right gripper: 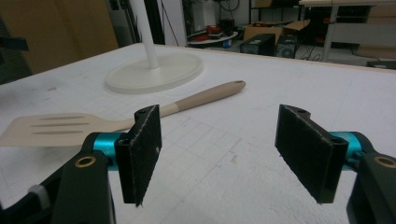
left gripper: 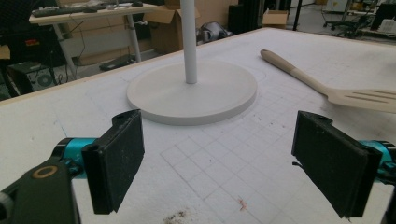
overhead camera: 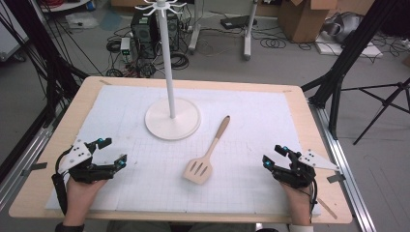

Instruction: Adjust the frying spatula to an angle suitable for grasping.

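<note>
A slotted wooden spatula [overhead camera: 207, 153] lies flat on the white gridded mat, blade toward me and handle pointing to the far right; I also see the spatula [left gripper: 336, 86] at the right of the left gripper view and the spatula [right gripper: 116, 119] at the left of the right gripper view. A white hanger stand [overhead camera: 172, 116] rises from a round base behind it. My left gripper [overhead camera: 112, 151] rests near the front left, open and empty. My right gripper [overhead camera: 272, 155] rests near the front right, open and empty. Both sit well apart from the spatula.
The stand's round base [left gripper: 191, 91] sits centre-back on the mat [overhead camera: 251, 121], its pole topped by hooks [overhead camera: 159, 7]. The wooden table edge [overhead camera: 309, 125] frames the mat. Tripods, cables and cardboard boxes stand on the floor beyond the table.
</note>
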Available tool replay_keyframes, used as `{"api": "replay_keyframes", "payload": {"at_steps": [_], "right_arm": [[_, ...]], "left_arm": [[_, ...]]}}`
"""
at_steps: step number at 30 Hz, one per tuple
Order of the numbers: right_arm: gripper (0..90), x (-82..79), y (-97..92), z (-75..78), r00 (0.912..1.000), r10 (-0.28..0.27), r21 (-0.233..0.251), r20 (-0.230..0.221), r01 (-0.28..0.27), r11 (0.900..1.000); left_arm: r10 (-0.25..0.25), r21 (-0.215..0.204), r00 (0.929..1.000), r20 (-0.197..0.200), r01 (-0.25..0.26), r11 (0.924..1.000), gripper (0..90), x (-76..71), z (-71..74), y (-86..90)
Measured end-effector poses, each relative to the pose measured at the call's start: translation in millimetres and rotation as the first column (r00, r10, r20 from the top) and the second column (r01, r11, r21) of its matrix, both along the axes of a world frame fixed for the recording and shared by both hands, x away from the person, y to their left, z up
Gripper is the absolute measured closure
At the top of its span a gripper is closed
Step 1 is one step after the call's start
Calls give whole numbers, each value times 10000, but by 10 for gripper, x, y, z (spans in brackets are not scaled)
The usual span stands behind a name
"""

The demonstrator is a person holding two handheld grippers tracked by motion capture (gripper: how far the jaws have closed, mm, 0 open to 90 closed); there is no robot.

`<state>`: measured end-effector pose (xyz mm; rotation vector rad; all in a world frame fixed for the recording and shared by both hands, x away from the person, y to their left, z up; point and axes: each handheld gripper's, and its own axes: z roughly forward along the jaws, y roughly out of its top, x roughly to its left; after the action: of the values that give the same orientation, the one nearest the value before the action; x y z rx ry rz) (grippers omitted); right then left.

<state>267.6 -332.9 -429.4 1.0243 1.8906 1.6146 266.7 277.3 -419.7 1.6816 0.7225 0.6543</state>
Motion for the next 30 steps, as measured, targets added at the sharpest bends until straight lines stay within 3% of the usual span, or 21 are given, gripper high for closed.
{"api": "replay_keyframes", "payload": {"at_steps": [6,13,15,19,24,28,30], "right_arm": [[306,-10,2,6,10000,18,47,47,-18,10000],[305,-24,6,5,10000,-40,-49,-42,40,10000],[305,-31,0,2,10000,-41,-101,-10,41,9999],[305,-50,-5,2,9999,-84,-48,-63,84,10000],[305,-47,2,9,9999,-101,-124,11,101,9999],[305,-40,11,6,9999,-104,-176,-30,104,9998],[305,-30,14,4,9999,-118,-224,4,118,9997]], "left_arm": [[43,-128,9999,149,-41,9999,174,-32,35,34],[-150,-217,9999,-16,150,9997,178,-10,82,-9],[-255,-491,9996,-88,251,9985,186,-19,124,-48],[-512,-593,9985,-183,500,9970,190,-7,183,-124],[-990,-724,9942,-431,958,9928,183,86,279,-404],[-1270,-519,9893,-724,1234,9910,183,151,316,-566],[-1512,-185,9841,-927,1501,9885,185,215,357,-744]]}}
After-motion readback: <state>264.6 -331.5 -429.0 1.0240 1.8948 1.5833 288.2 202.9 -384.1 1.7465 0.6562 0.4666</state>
